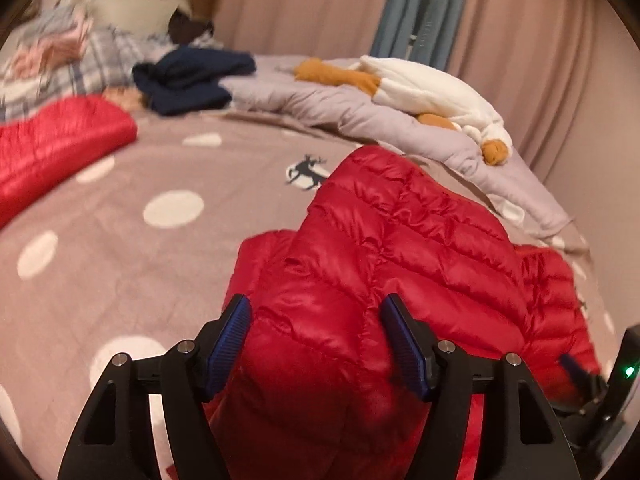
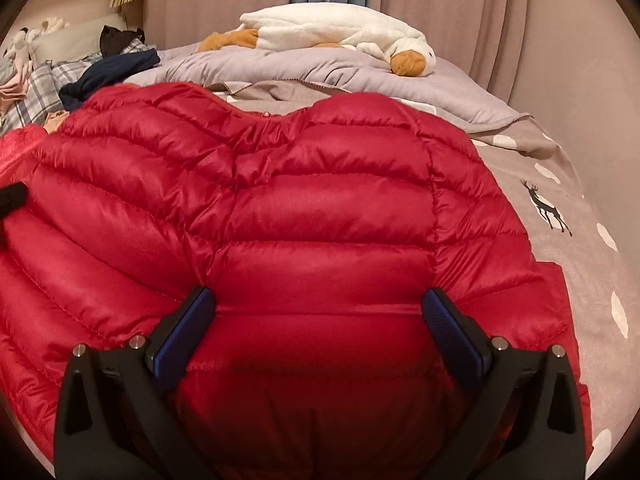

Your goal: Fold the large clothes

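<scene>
While the red puffer jacket (image 2: pixel 320 216) lies spread across the bed (image 2: pixel 560 184), filling the middle and lower left of the right wrist view, its collar points toward the top of the frame and its quilted body runs straight down toward the camera, so its long axis lines up with the direction both tools face. The right tool (image 2: pixel 319 330) sits over the bottom centre of the garment with its blue pads (image 2: pixel 452 334) spread wide; red fabric bulges between them, yet neither pad appears to press on it. In the left wrist view the left tool (image 1: pixel 318 350) stands at the lower middle of the frame, jaws parted, with a raised fold of the jacket (image 1: pixel 380 264) between them but not pinched. That fold climbs to the upper right of the frame. Both tools seem equally close to the near edge, so the coming move likely depends on bringing that edge up toward the collar. A second red garment (image 1: pixel 60 148) rests apart at the left edge.
</scene>
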A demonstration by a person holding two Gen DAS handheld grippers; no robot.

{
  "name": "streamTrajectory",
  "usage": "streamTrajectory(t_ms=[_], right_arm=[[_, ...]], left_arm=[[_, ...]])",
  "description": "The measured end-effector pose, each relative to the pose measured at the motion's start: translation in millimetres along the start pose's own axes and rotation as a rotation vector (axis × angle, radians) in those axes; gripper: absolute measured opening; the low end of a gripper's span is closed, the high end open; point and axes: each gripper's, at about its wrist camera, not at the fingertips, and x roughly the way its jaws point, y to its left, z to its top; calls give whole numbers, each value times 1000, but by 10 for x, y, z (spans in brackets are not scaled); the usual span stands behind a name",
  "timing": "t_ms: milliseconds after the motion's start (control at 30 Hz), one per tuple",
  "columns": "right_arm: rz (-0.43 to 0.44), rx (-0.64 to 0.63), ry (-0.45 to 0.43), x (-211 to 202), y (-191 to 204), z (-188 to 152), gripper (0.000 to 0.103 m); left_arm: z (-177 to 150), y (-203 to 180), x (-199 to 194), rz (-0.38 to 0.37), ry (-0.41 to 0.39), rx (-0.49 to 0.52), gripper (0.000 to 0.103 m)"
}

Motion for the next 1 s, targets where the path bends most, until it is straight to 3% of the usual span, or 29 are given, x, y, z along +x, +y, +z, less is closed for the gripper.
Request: streamTrajectory(t_ms=[267,467,567,667,867,1000], right_arm=[[28,80,-91,-340,-185,-13,103],[-49,247,-149,-707,-605,-150,103],[-88,306,-89,-627,-805,-282,103],[17,431,-38,-453,-991,-442,103],[18,404,-44,-611,-980,-489,103],[29,498,-37,-666,-1212,-592,103]], left_arm=[[-107,-39,-90,24,-48,88,68],[-155,210,-82,-11,-30,8,67],[-238,233,0,-21,-18,-8,68],[-296,185,6,-14,-43,-10,68],[-296,228,-84,2,-25,-20,76],[-262,411,-288,-36,-35,-73,79]])
